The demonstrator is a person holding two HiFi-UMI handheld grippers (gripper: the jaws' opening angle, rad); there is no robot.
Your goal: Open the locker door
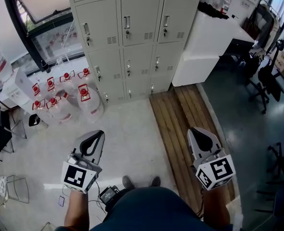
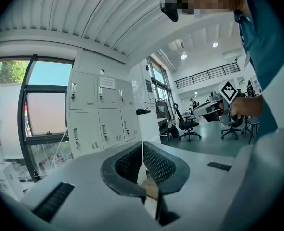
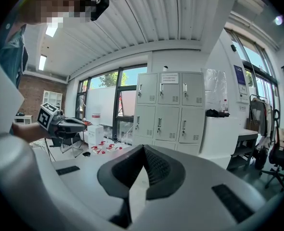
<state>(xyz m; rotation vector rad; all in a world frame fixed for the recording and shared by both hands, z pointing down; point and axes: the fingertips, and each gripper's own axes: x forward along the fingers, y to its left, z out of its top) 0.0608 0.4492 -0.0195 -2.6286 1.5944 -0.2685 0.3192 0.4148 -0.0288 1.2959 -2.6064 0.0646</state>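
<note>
Left tongs point(image 1: 95, 137): pressed together, empty, 7 o'clock in head view, over pale floor point(image 1: 132, 129).
Right tongs point(image 1: 201, 134): pressed together, empty, 5 o'clock, over wooden planks point(image 1: 178, 109).
Both tongs point toward lockers point(image 1: 132, 37) at 12 o'clock, well apart from them.
Locker doors point(image 1: 139, 22): all closed, handle on each.
Water jugs point(image 1: 86, 100), red caps: 10 o'clock, beside lockers' lower left corner.
White table point(image 1: 214, 37): 2 o'clock, against lockers' right side.

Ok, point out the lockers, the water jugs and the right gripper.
lockers point(image 1: 141, 20), head view, middle door's front.
water jugs point(image 1: 83, 91), head view, nearest jug's red cap.
right gripper point(image 1: 196, 131), head view, its shut tips.
</note>
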